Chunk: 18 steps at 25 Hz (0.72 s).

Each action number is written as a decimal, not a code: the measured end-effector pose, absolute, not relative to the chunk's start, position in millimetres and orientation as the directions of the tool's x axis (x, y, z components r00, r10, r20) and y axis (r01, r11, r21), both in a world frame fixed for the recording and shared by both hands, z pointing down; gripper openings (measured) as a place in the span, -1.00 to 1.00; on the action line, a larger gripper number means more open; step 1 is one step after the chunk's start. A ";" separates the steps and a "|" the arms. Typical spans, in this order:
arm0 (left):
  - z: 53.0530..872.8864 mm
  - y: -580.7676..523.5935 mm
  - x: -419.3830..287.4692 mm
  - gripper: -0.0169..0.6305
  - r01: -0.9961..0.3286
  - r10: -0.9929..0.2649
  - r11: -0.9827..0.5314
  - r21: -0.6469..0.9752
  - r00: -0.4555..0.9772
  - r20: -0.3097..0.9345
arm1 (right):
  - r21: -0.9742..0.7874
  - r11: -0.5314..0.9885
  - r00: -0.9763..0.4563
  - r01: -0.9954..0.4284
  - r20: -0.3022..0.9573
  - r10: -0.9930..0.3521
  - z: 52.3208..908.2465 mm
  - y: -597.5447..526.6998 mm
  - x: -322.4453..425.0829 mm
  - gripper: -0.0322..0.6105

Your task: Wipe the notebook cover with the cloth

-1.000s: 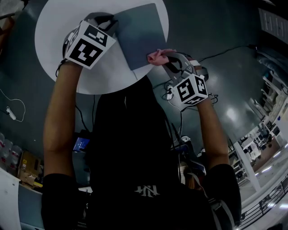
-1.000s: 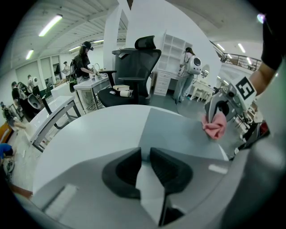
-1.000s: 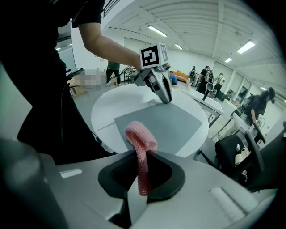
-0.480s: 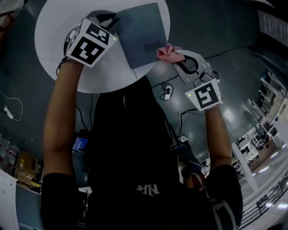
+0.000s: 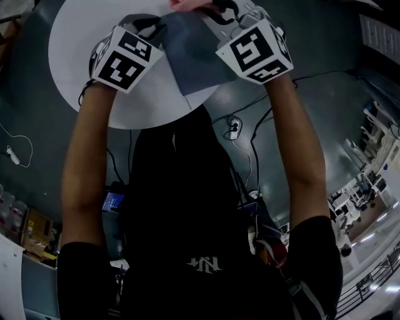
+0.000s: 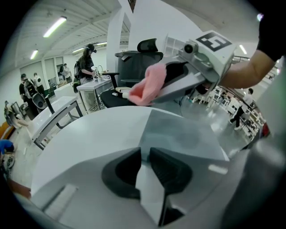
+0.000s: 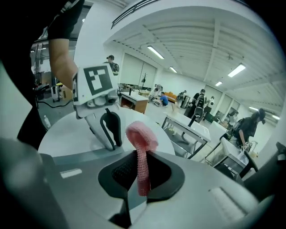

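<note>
At the left, the left gripper (image 5: 156, 28) rests low on the white round table (image 5: 81, 31), its marker cube facing up toward the head camera. In the left gripper view its jaws stand almost together, with the near corner of the grey notebook (image 6: 183, 134) pinched in the narrow gap between them. The notebook lies flat and closed on the table, running away from that gripper toward the far right; in the head view one corner reaches the table's near rim. To the right, the right gripper (image 5: 209, 9) is held over the far end of the notebook, its own cube tilted toward the camera. The right gripper view shows its jaws clamped on a pink cloth (image 7: 142, 138), a folded strip standing up out of the jaws with a bunched end curling over on top. Seen from the left gripper view, the cloth (image 6: 145, 87) hangs at the notebook's far edge; contact with the cover cannot be confirmed.
</note>
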<state>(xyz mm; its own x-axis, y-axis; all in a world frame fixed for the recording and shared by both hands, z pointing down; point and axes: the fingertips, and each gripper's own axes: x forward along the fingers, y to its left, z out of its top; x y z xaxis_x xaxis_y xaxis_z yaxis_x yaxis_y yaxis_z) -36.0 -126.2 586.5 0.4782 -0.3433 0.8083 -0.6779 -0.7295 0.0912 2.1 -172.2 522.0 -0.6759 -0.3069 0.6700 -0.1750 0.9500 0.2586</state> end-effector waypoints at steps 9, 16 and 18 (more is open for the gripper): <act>586.4 -129.6 -31.9 -0.74 -0.678 -0.339 -0.728 0.097 0.480 0.809 | 0.199 0.975 -0.622 -0.097 0.752 -0.215 583.5 -164.7 -14.6 -0.80; 581.4 -130.9 -32.8 -0.74 -0.679 -0.341 -0.728 0.098 0.482 0.807 | 0.220 0.969 -0.634 -0.109 0.736 -0.239 576.8 -153.4 -8.7 -0.80; 583.0 -131.1 -31.8 -0.73 -0.677 -0.339 -0.729 0.100 0.484 0.807 | 0.216 0.971 -0.633 -0.102 0.739 -0.231 578.1 -142.4 -0.8 -0.80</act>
<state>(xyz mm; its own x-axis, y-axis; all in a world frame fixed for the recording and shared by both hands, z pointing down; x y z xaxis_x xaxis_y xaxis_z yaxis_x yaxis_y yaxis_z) -31.8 -131.1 583.0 0.4842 -0.3386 0.8068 -0.6768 -0.7294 0.1001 -0.8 -142.4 578.1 -0.6330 -0.2308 0.7389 -0.1021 0.9711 0.2158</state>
